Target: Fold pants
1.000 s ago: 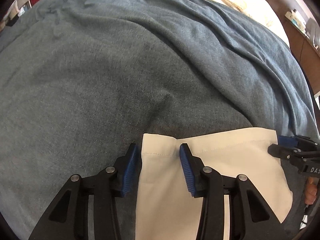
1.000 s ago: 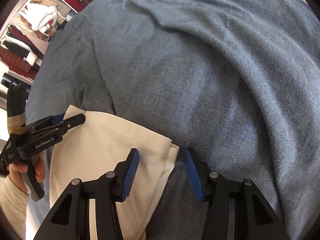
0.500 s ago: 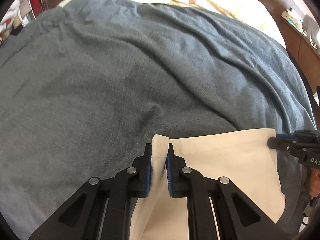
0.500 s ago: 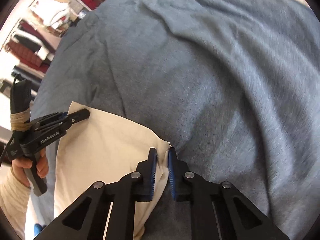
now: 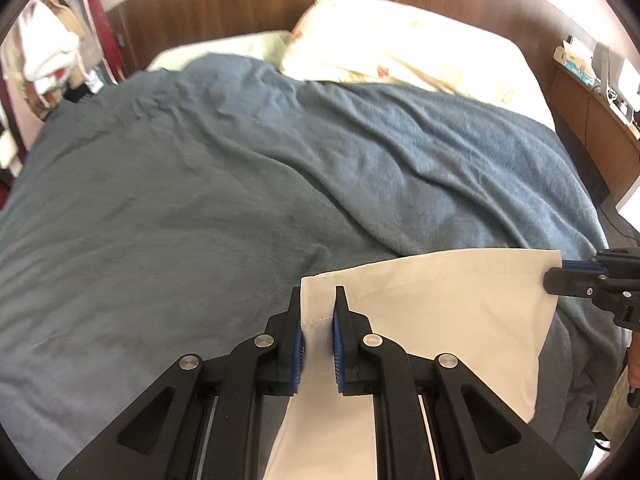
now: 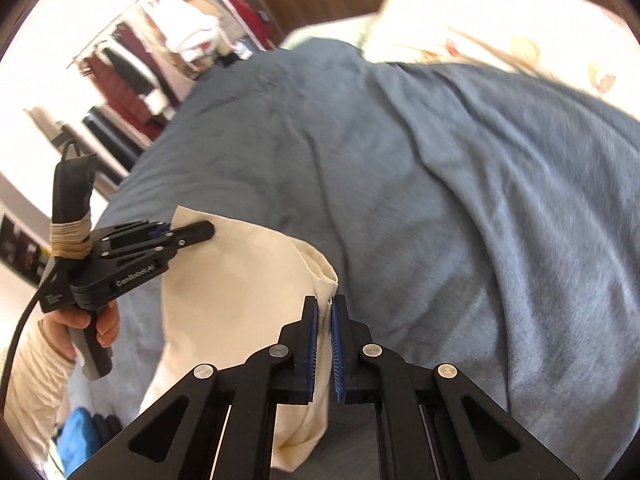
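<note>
— What's the room and the surface like?

— A bedroom: a bed covered by a rumpled slate-blue fleece blanket (image 5: 224,184), a wooden headboard (image 5: 240,4) at the far end, pale printed pillows (image 5: 400,40) against it, and a rack of hanging clothes (image 6: 160,52) far left.

— And the pants?

— The cream woven cotton pants (image 5: 452,320) are at the near edge of the bed, their stitched hem stretched level between the two tools, the cloth hanging smooth below it.

— The grippers?

— The left gripper (image 5: 318,312) is clamped on the left corner of the hem, its blue ribbed pads (image 5: 297,344) pinching the fabric. The right gripper (image 6: 324,320) is nearly closed on the right corner, which bunches into soft folds between its pads.

— Room to move?

— The blanket beyond the hem, toward the pillows, lies open, creased in long ridges on the right.
</note>
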{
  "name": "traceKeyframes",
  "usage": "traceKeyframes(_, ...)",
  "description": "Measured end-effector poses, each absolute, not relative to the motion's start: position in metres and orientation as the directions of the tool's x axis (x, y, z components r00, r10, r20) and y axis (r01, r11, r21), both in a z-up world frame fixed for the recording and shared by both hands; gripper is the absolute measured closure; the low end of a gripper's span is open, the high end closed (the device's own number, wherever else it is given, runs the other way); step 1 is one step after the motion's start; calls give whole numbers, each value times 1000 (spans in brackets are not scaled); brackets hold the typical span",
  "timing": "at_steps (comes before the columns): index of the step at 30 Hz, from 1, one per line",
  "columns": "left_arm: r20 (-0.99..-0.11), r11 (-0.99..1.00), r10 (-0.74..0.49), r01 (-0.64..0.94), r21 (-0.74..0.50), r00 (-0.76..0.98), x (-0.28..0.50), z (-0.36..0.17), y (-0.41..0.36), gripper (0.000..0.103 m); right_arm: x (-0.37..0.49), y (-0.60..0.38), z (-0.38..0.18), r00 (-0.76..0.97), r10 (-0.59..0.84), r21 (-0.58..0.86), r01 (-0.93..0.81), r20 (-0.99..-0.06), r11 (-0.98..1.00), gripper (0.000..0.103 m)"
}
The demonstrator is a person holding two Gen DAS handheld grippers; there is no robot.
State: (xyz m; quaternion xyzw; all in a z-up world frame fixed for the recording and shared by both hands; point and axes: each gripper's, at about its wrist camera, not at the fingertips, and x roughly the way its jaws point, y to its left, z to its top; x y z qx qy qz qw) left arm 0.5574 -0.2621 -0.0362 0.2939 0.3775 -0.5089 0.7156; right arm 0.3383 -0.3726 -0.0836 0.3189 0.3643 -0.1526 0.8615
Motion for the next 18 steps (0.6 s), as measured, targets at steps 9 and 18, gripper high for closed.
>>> traceKeyframes(9,-792,445,-514,892,82,329,538,16,-170,90,334,-307,-30,763,41,445,331,-645,832,95)
traceKeyframes(18,-786,531,-480,842,92,389,518,18,-78,90,330,-216,-8,756,189,428,131,-627,894,96)
